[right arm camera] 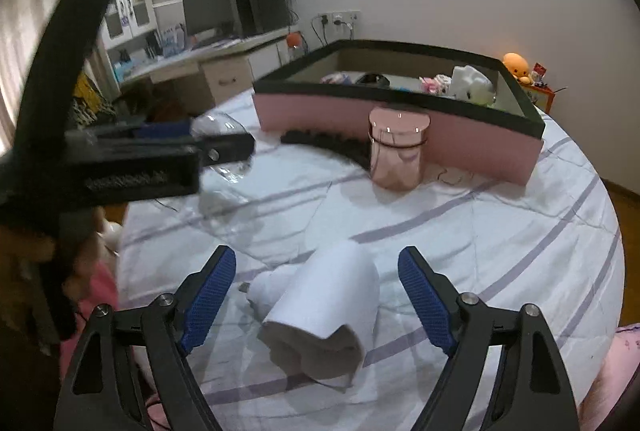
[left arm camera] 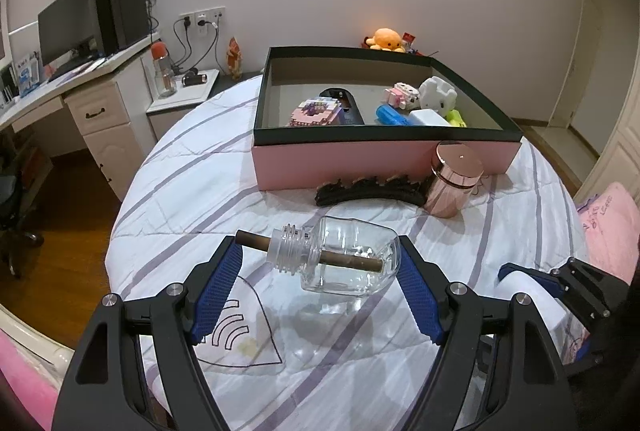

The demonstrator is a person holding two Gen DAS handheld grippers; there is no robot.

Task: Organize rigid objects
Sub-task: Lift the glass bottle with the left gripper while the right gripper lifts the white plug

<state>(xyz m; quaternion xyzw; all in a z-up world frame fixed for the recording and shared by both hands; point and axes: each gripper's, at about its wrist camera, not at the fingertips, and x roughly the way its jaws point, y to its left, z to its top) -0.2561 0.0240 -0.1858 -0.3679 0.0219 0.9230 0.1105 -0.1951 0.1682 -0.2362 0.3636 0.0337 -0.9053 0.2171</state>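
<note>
Glass bottle (left arm camera: 348,255) clamped sideways in left gripper (left arm camera: 320,271), frame centre. White object (right arm camera: 320,307) between right gripper (right arm camera: 318,295) jaws, apart, untouched; identity unclear, blurred.

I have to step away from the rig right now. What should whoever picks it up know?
Left hand-held gripper: pads against the ends of the glass bottle with a brown stick through its neck.
Right hand-held gripper: open around the white roll, not gripping.
Done: several toys already sit in the pink box.
Left: bottle, roll, rose-gold jar and black comb-like piece remain on the bed.
</note>
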